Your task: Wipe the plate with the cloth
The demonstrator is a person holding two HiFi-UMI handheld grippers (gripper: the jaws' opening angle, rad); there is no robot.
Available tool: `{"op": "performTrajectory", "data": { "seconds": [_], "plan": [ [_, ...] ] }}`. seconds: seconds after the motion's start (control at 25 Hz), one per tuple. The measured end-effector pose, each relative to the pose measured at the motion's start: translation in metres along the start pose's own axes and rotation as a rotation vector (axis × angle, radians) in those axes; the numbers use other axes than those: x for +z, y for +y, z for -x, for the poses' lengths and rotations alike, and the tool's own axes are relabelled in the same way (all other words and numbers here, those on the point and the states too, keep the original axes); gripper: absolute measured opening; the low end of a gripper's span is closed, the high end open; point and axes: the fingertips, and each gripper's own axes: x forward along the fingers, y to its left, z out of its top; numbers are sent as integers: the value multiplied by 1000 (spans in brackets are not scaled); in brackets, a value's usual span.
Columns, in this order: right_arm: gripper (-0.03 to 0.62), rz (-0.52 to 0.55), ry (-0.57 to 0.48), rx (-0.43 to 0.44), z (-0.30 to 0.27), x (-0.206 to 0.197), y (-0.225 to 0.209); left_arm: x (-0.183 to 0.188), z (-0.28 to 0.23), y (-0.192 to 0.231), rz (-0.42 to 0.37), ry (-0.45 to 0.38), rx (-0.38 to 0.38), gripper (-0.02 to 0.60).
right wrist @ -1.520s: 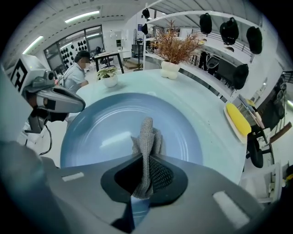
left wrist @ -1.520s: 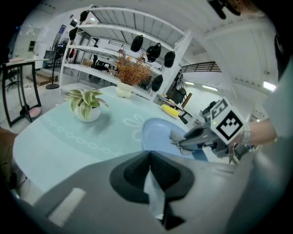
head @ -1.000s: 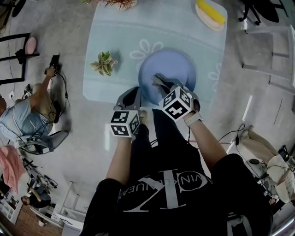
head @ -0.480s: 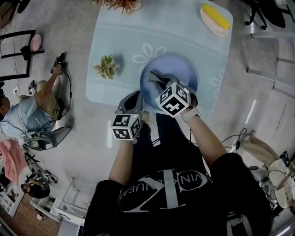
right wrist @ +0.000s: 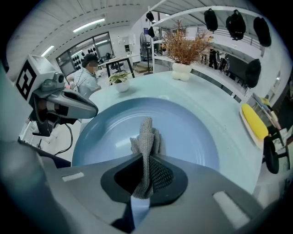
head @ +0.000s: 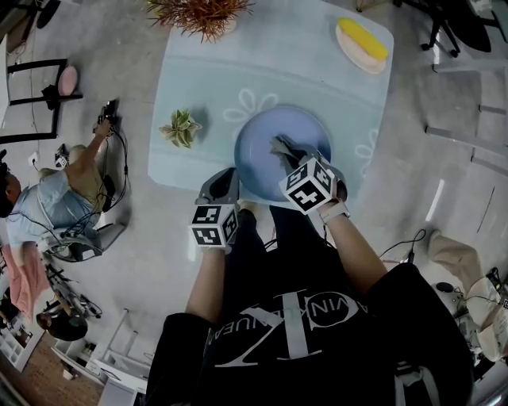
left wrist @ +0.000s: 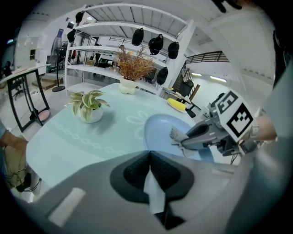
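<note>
A round blue plate (head: 262, 135) sits near the front edge of the pale glass table (head: 206, 71). My right gripper (head: 290, 157) is shut on a grey knitted cloth (head: 282, 147), which hangs from the jaws onto the middle of the plate. In the right gripper view the cloth (right wrist: 146, 139) stands bunched between the jaws over the plate (right wrist: 187, 132). My left gripper (head: 225, 178) is shut on nothing, just off the plate's near-left rim. The left gripper view shows the plate (left wrist: 158, 132), the cloth (left wrist: 177, 135) and the right gripper (left wrist: 184, 141) to its right.
A small potted succulent (head: 181, 127) stands left of the plate. A vase of dried stalks (head: 202, 12) is at the table's far edge, and a dish with a yellow object (head: 361, 40) at the far right corner. A person (head: 48, 206) sits on the floor at left.
My right gripper has carried the cloth from the plate's left part to its middle. The left gripper has stayed by the near-left rim.
</note>
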Motion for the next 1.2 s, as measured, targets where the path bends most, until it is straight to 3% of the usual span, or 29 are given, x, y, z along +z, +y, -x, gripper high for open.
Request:
{"op": "performTrajectory", "data": {
  "seconds": [0.28, 0.4, 0.56, 0.76, 1.2],
  "plan": [
    [26, -18, 26, -56, 8, -17, -6, -1, -1, 0, -19, 19, -9, 0],
    [28, -68, -42, -64, 23, -17, -5, 2, 3, -2, -43, 34, -27, 0],
    [28, -230, -178, -60, 55, -11, -8, 22, 13, -4, -73, -2, -53, 0],
    [28, -368, -337, -113, 107, 1, -20, 55, 33, -5, -121, -96, -60, 0],
    [29, -427, -666, -232, 220, 34, -28, 157, 113, -20, -216, -405, -81, 0]
  ]
}}
